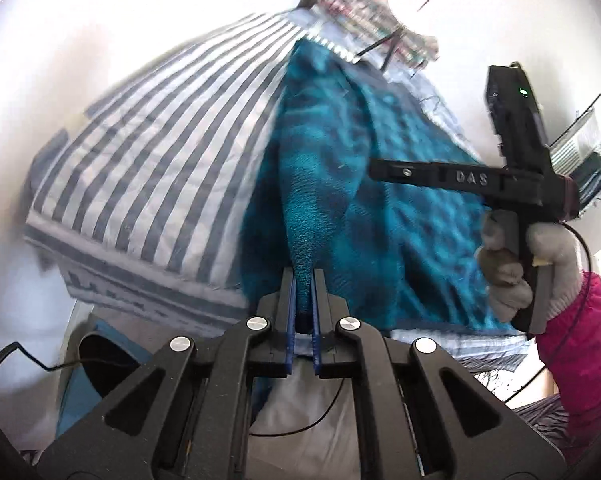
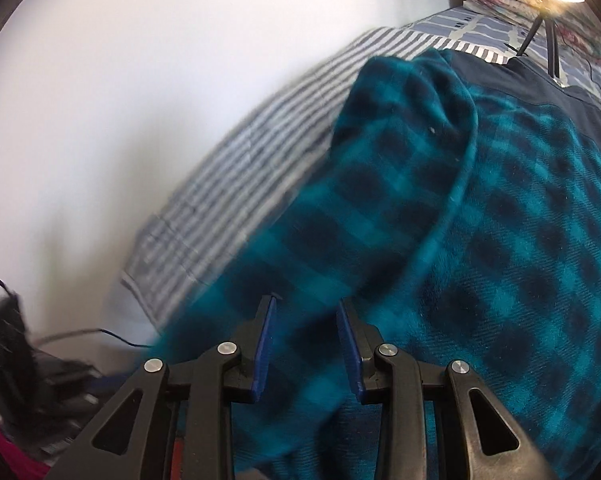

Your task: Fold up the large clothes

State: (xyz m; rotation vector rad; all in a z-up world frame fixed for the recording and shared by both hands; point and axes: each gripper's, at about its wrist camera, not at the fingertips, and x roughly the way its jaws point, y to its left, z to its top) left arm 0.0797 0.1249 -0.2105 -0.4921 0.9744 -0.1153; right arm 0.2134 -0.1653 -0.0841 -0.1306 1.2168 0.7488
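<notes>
Two grippers at work on one teal plaid garment, spread across the striped bedding. Left gripper pinched shut on a raised ridge of the teal cloth. Right gripper part open, blue pads astride a lifted sleeve-like fold; clamped or loose, cannot tell. Probably an early fold: garment mostly flat on the bedding, nothing squared into a bundle yet.

My left wrist camera close over my left gripper, facing down the striped bed, my right wrist camera close above my right gripper, both sharing the teal garment.
</notes>
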